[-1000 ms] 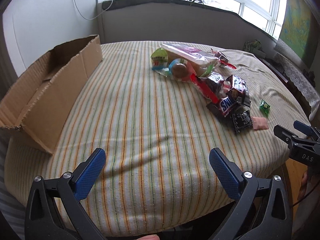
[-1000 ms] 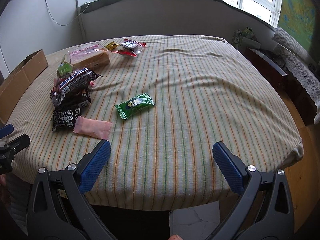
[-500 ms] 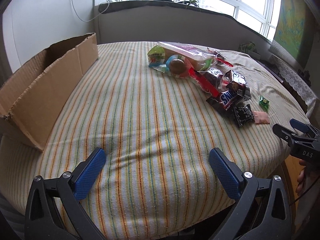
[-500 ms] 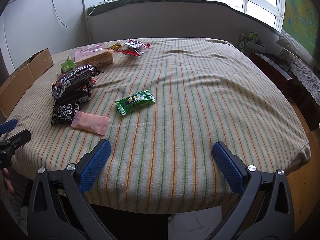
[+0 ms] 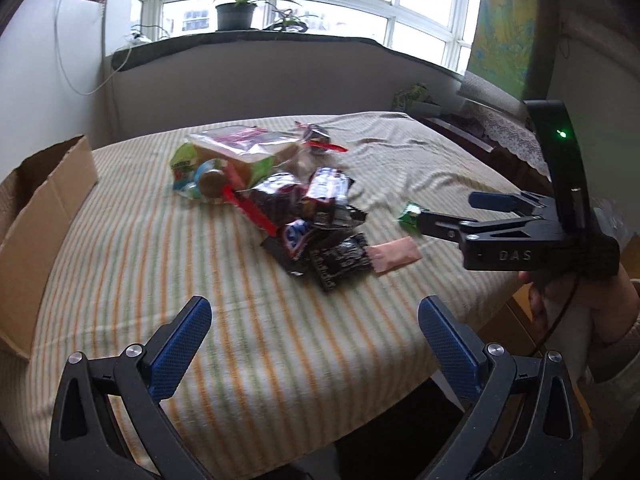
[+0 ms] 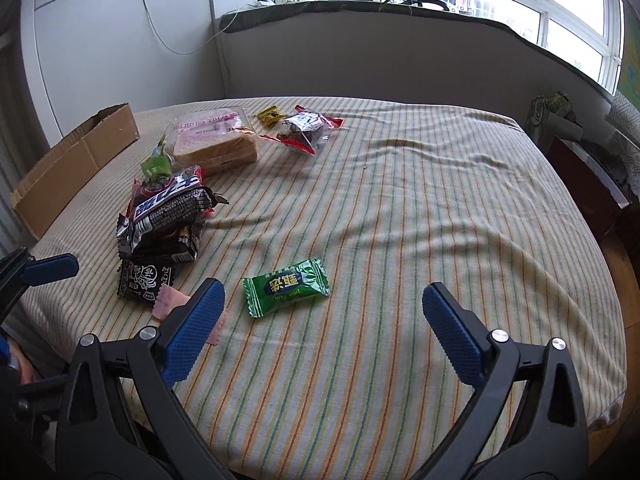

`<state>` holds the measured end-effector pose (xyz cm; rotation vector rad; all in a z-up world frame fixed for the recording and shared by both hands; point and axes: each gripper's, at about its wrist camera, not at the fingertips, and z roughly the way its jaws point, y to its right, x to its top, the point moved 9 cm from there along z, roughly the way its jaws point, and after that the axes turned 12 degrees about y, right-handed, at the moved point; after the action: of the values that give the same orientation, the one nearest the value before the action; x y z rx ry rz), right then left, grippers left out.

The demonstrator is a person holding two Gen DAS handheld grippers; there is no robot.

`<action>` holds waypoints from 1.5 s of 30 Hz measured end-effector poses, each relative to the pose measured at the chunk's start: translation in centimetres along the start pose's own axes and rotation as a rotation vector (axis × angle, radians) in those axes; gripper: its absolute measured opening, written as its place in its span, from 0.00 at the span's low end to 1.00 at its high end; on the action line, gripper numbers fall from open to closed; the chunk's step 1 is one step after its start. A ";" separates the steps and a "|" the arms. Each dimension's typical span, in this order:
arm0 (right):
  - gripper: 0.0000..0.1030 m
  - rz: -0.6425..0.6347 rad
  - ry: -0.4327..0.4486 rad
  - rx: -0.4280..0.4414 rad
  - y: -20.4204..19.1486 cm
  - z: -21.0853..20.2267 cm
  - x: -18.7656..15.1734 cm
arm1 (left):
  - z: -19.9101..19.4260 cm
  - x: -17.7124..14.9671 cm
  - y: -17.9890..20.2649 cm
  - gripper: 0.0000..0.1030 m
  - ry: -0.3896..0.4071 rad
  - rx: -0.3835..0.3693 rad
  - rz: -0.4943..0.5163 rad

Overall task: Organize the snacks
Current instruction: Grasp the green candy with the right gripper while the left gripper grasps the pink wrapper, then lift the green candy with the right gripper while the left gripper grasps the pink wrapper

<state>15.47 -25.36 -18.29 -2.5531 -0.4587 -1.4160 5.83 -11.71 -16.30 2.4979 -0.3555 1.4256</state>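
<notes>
A heap of dark snack packets (image 5: 316,216) (image 6: 164,216) lies on the striped tablecloth (image 6: 400,208). Beside it lie a black packet (image 6: 145,285), a pink packet (image 5: 394,254) (image 6: 168,304) and a green candy (image 6: 286,286) (image 5: 409,213). A bagged loaf of bread (image 6: 214,140) (image 5: 244,148) lies farther back. An open cardboard box (image 5: 44,208) (image 6: 76,160) stands at the table's left. My right gripper (image 6: 322,312) is open and empty, low over the green candy, its left finger over the pink packet. My left gripper (image 5: 312,328) is open and empty near the front edge.
A clear packet with red trim (image 6: 306,130) and a small yellow packet (image 6: 270,115) lie at the back. Potted plants (image 5: 236,12) stand on the window ledge. A dark cabinet (image 6: 588,184) stands right of the table. The right gripper body (image 5: 520,240) shows in the left wrist view.
Both grippers have risen and moved forward over the table. The right gripper has closed in on the green candy and the pink packet. Both stay open.
</notes>
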 end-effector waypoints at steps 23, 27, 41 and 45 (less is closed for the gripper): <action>0.34 -0.046 0.036 0.177 3.1 0.3 -0.8 | 6.1 2.1 5.9 0.64 -0.048 -0.116 -0.003; 0.34 -0.013 0.055 0.170 3.4 -0.3 -1.1 | 6.0 2.1 6.6 0.64 -0.044 -0.124 0.013; 0.34 0.022 0.073 0.129 4.0 -1.7 -1.9 | 6.4 0.6 7.9 0.42 -0.082 -0.154 0.076; 0.34 0.030 0.074 0.122 4.0 -1.6 -1.9 | 5.7 0.1 7.8 0.56 -0.078 -0.152 0.065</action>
<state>14.64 -29.94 -19.10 -2.3940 -0.4766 -1.4209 7.88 -20.91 -18.37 2.4437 -0.5439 1.2753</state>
